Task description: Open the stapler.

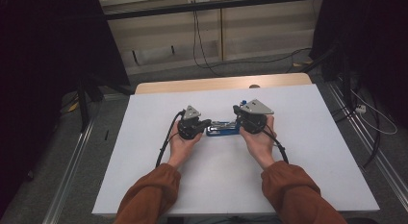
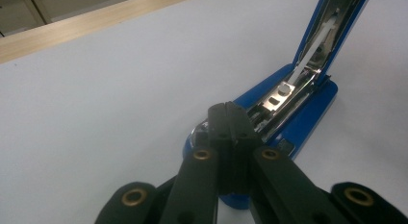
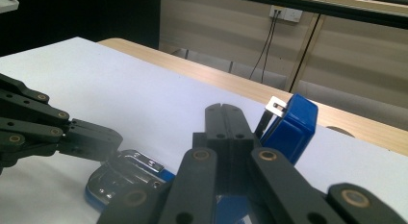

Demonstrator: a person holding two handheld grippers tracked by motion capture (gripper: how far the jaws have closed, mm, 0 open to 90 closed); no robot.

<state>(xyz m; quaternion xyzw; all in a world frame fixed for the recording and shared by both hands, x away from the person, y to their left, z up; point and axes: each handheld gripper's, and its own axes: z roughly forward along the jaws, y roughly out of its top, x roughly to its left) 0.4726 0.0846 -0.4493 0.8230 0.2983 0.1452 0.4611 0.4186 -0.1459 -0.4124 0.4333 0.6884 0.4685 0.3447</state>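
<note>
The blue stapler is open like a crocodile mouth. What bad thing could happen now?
1. The stapler's lid stands swung up, with no jaw seen gripping it. It might snap back down onto the closed left gripper resting on the metal staple channel.
2. The blue stapler lies loose on the white table, touched from both ends. If the right gripper pushes harder, the stapler could slide or twist away.
</note>
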